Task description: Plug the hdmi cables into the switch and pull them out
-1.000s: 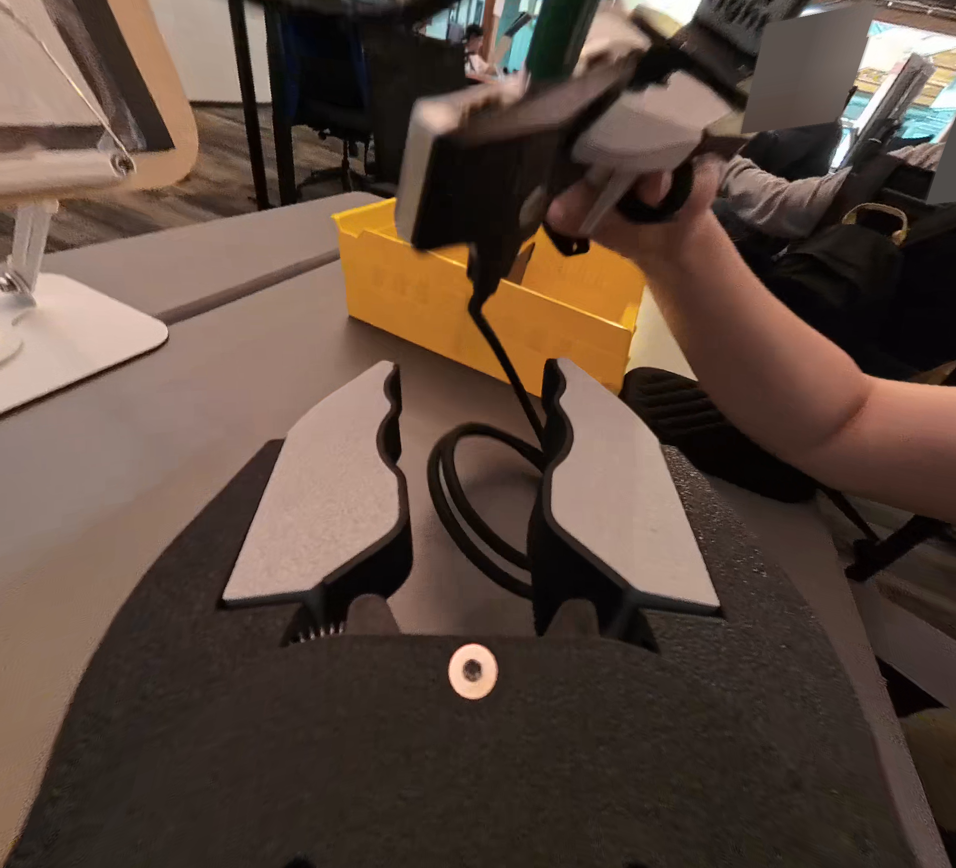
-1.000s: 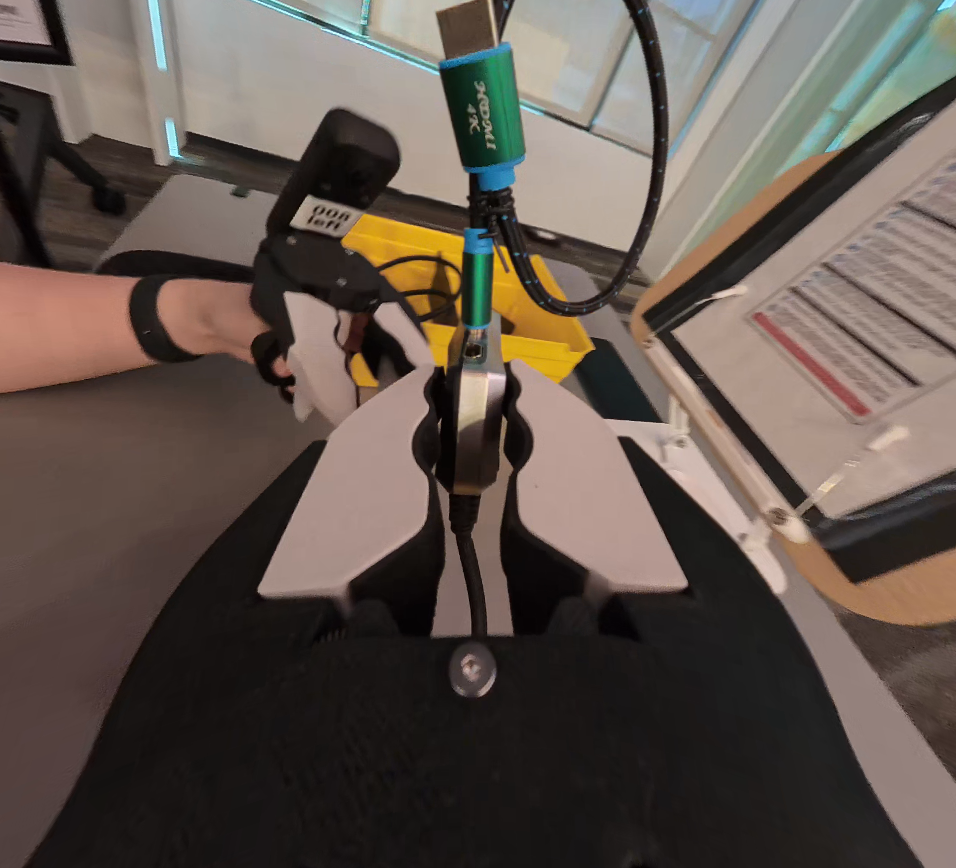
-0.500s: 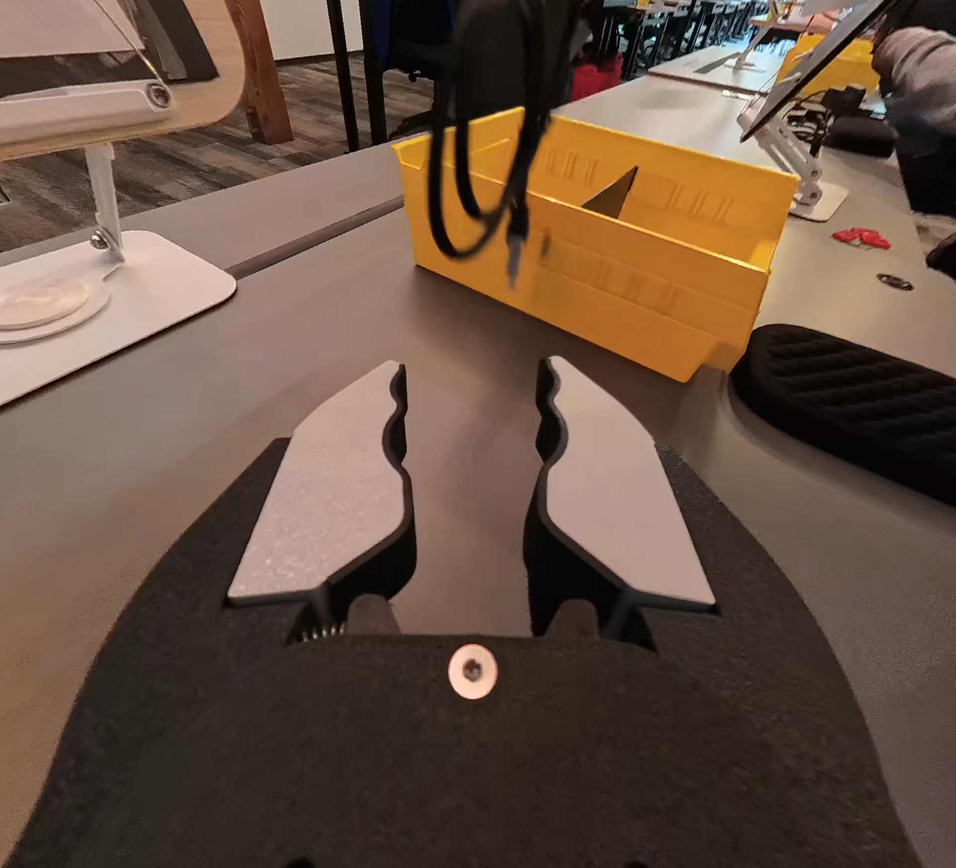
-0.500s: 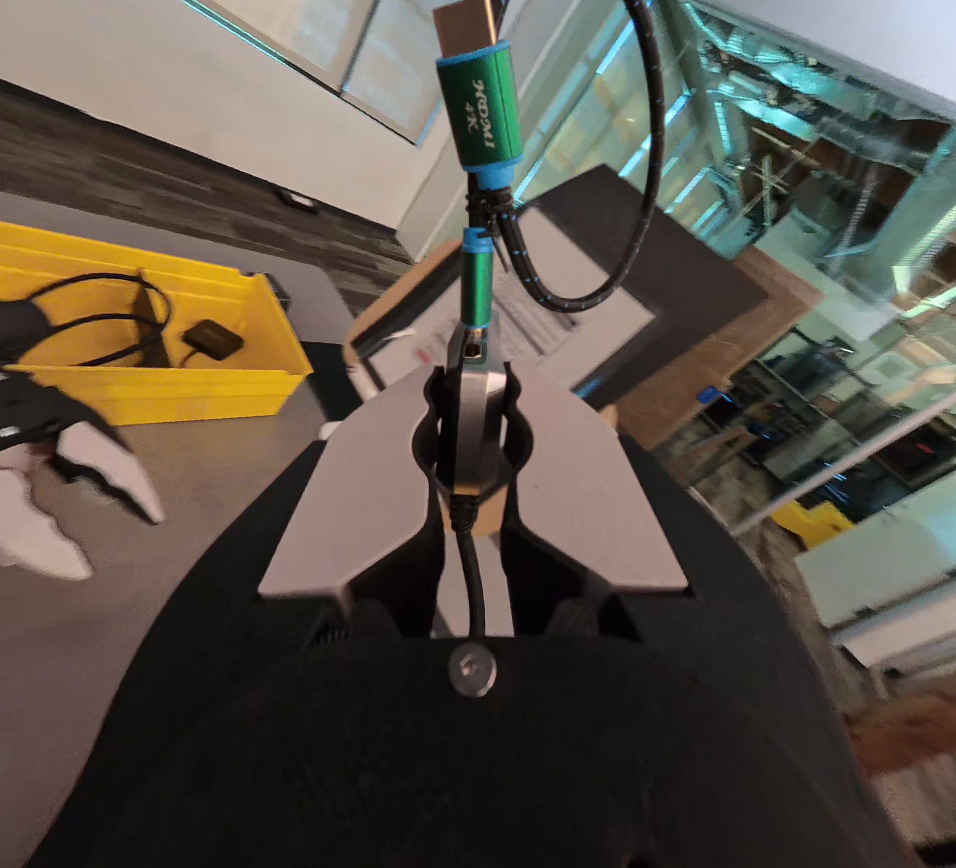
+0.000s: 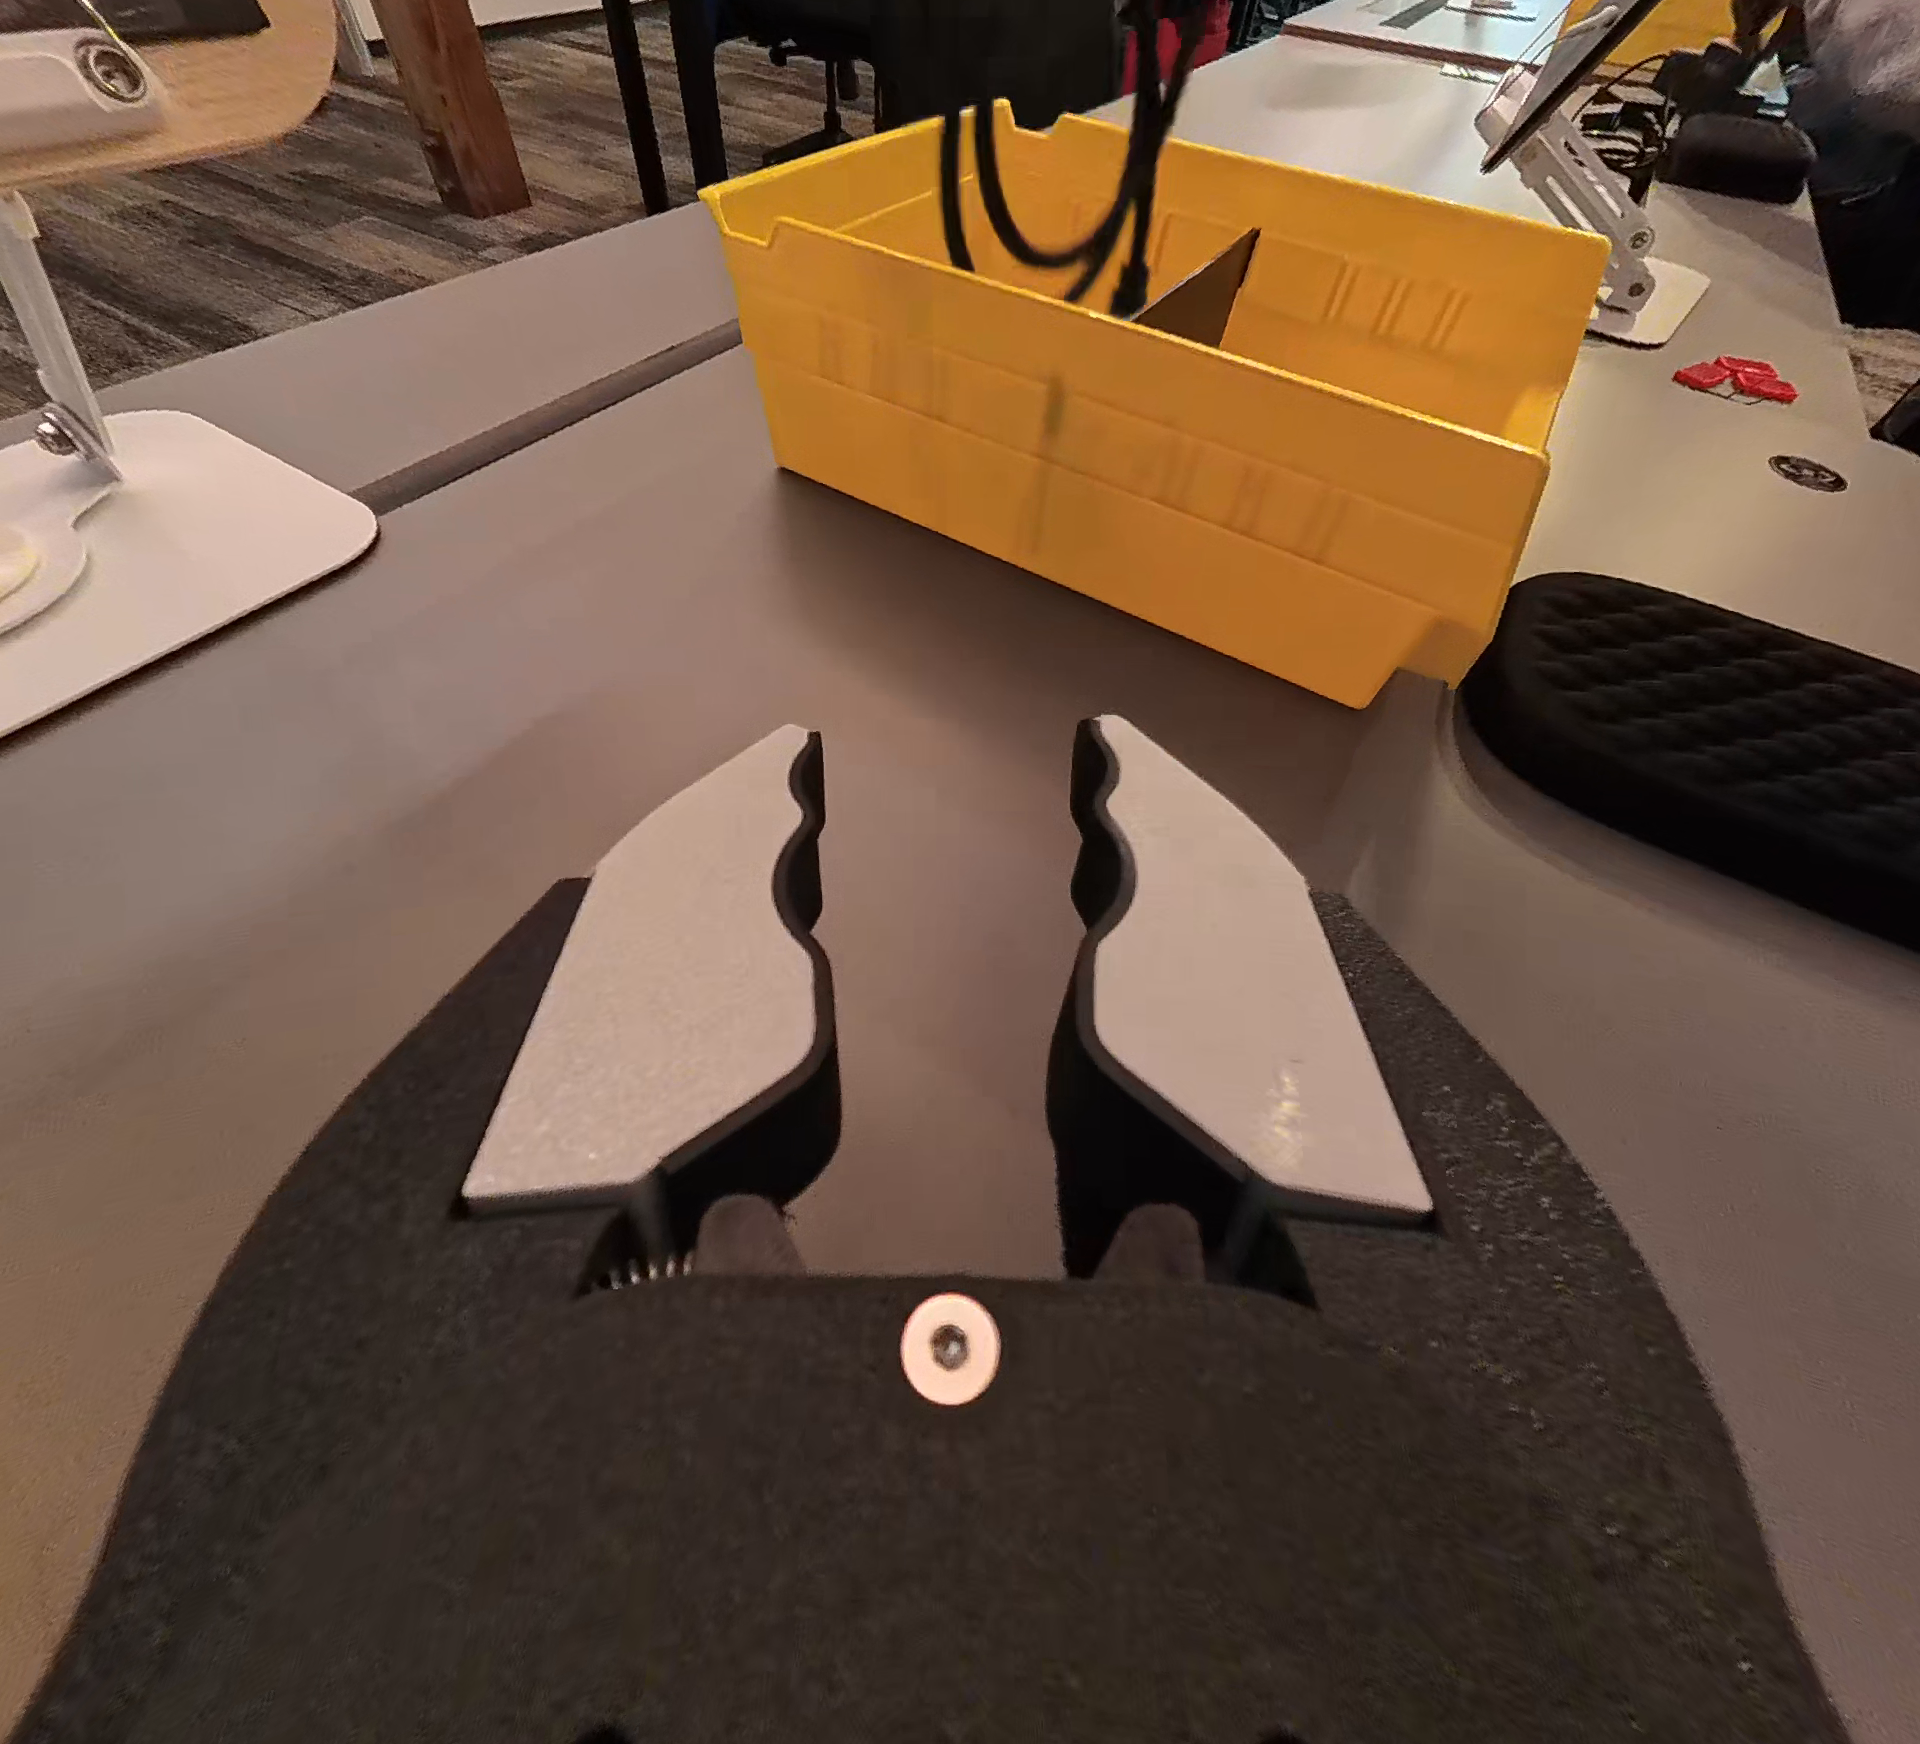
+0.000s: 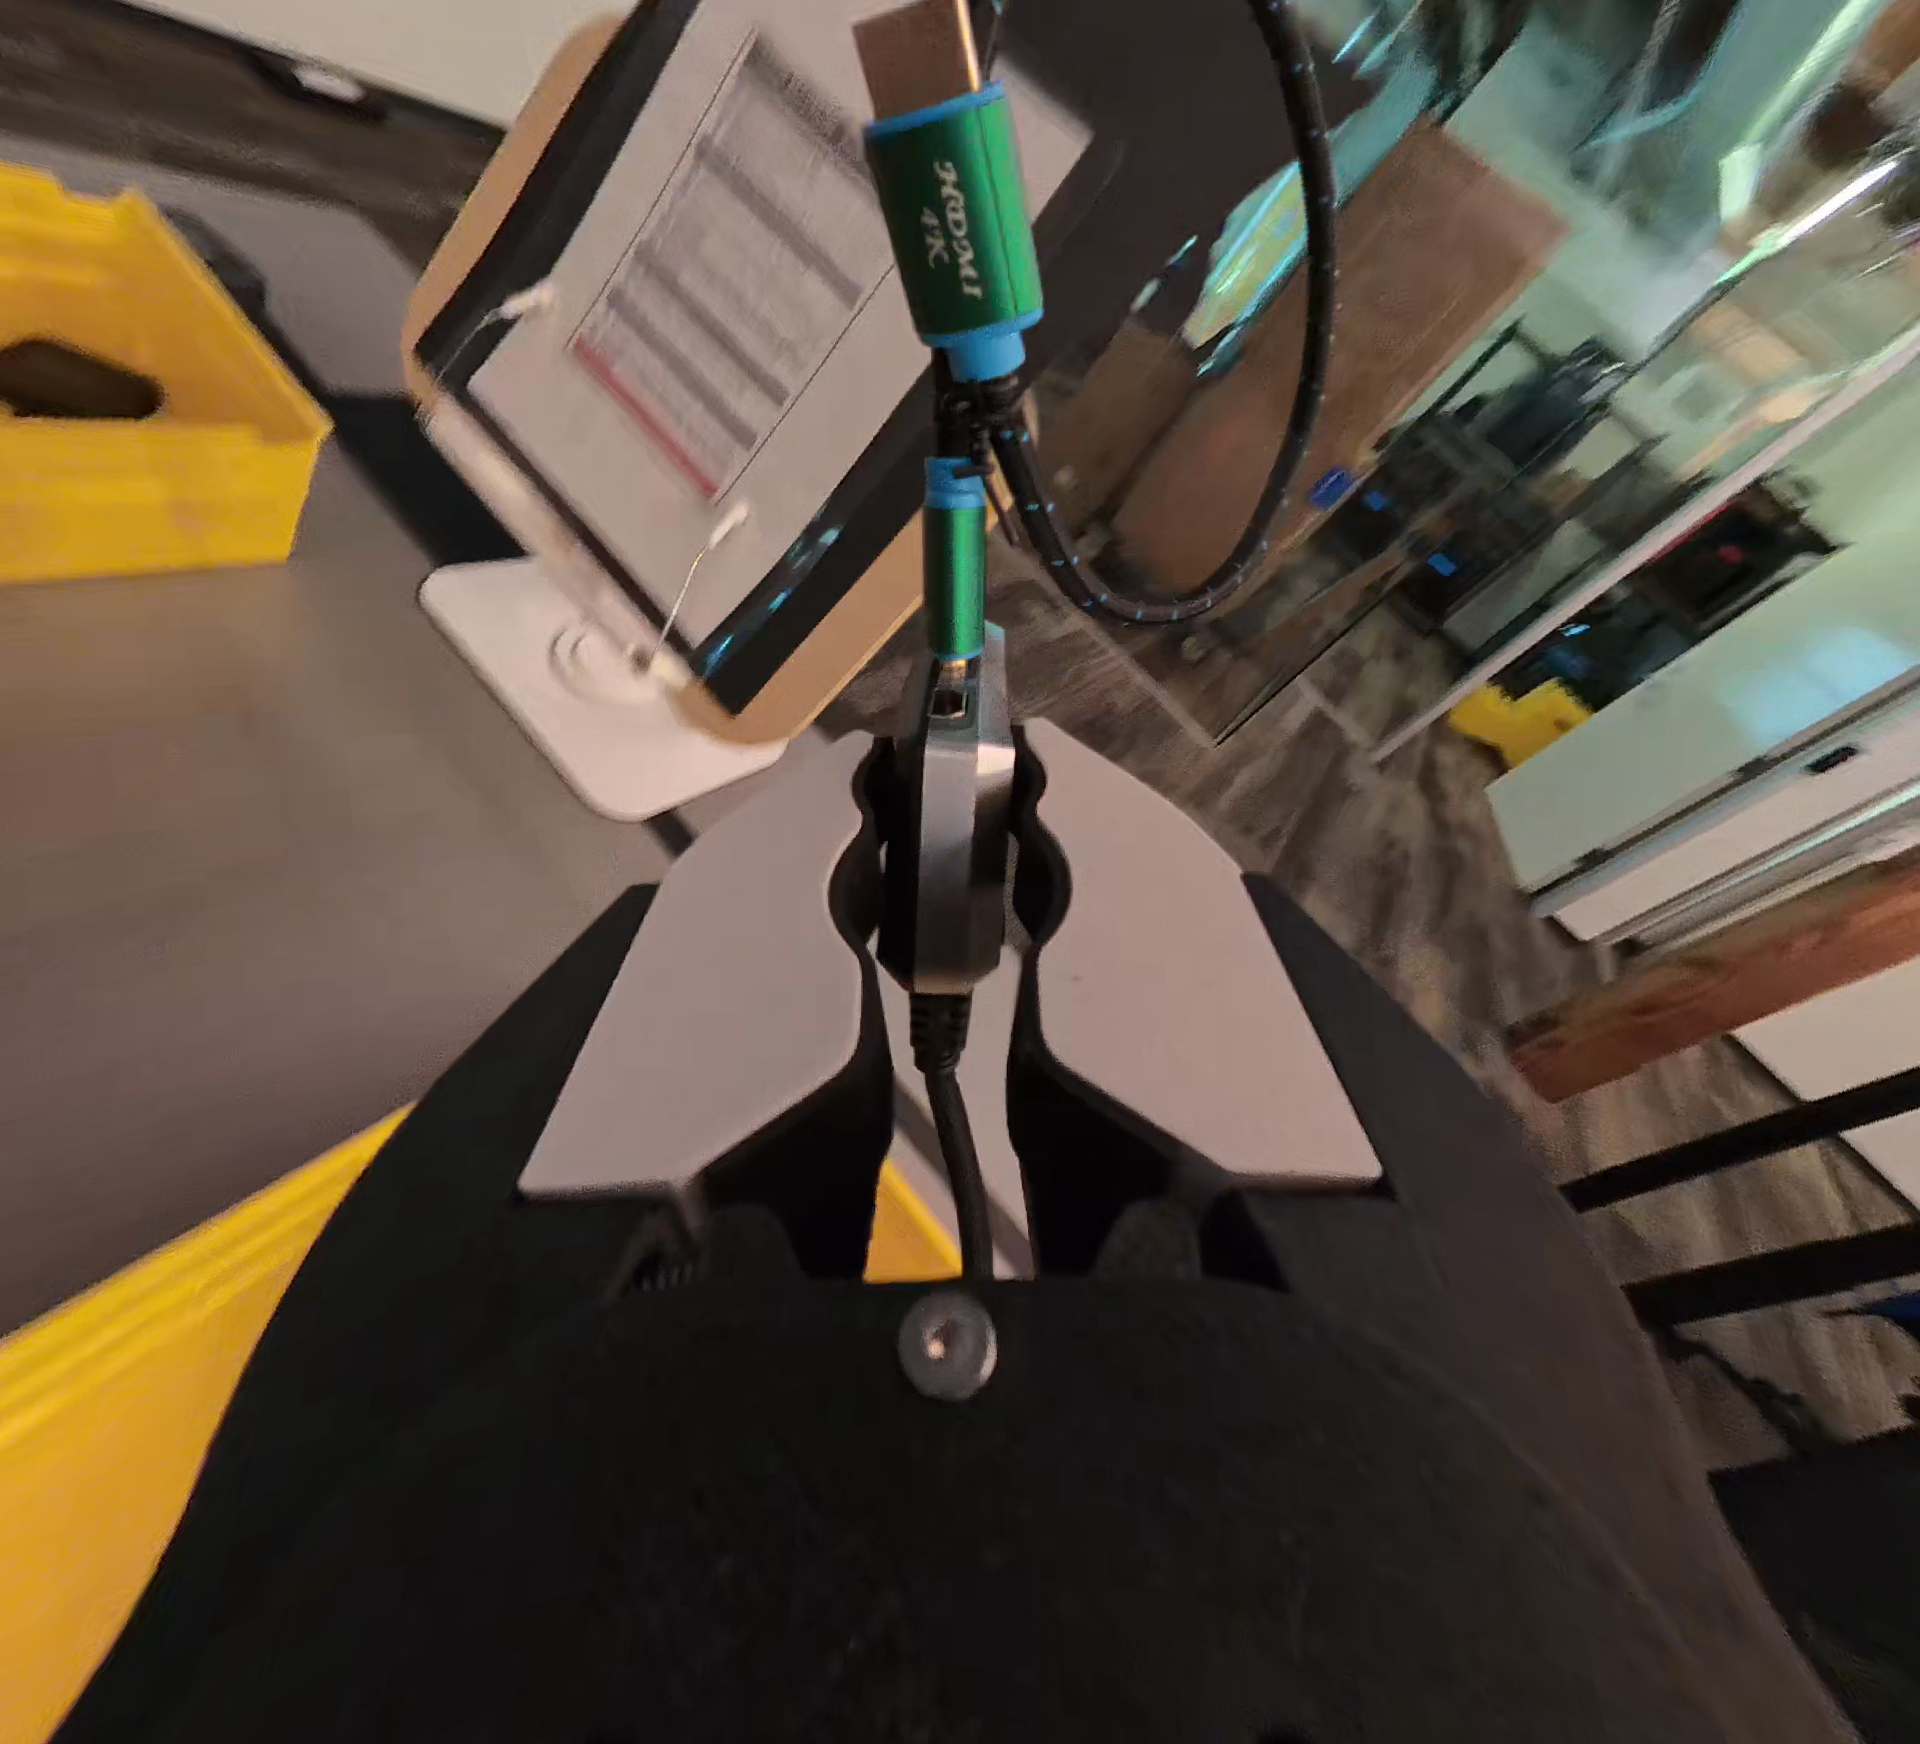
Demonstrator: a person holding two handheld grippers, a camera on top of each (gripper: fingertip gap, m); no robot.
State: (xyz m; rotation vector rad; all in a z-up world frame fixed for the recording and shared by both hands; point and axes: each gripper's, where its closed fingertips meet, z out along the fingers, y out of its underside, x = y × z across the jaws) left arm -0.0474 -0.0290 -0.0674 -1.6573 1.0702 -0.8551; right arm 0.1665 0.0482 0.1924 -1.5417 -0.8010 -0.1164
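My right gripper (image 6: 951,759) is shut on a slim silver switch (image 6: 951,853), held on edge above the table. A green HDMI plug (image 6: 956,567) sits in the switch's top. Its braided black cable (image 6: 1288,271) loops up to a second green plug (image 6: 951,208) that hangs free. The switch's thin black lead (image 6: 961,1164) runs back between my fingers. In the left wrist view that lead (image 5: 1132,136) dangles in loops over the yellow bin (image 5: 1143,437). My left gripper (image 5: 945,749) is open and empty, low over the grey table (image 5: 520,655).
A white stand base (image 5: 177,541) with a framed board is at the left; it shows in the right wrist view (image 6: 675,344). A black mesh pad (image 5: 1704,738) lies right of the bin. A second yellow bin edge (image 6: 135,1382) is below my right gripper. One gripper's finger ends stand about 35 centimetres off the other's.
My right gripper has lifted and swung right with the switch and cable, out of the left wrist view. The dangling lead moved from the table to over the bin. My left gripper stays open.
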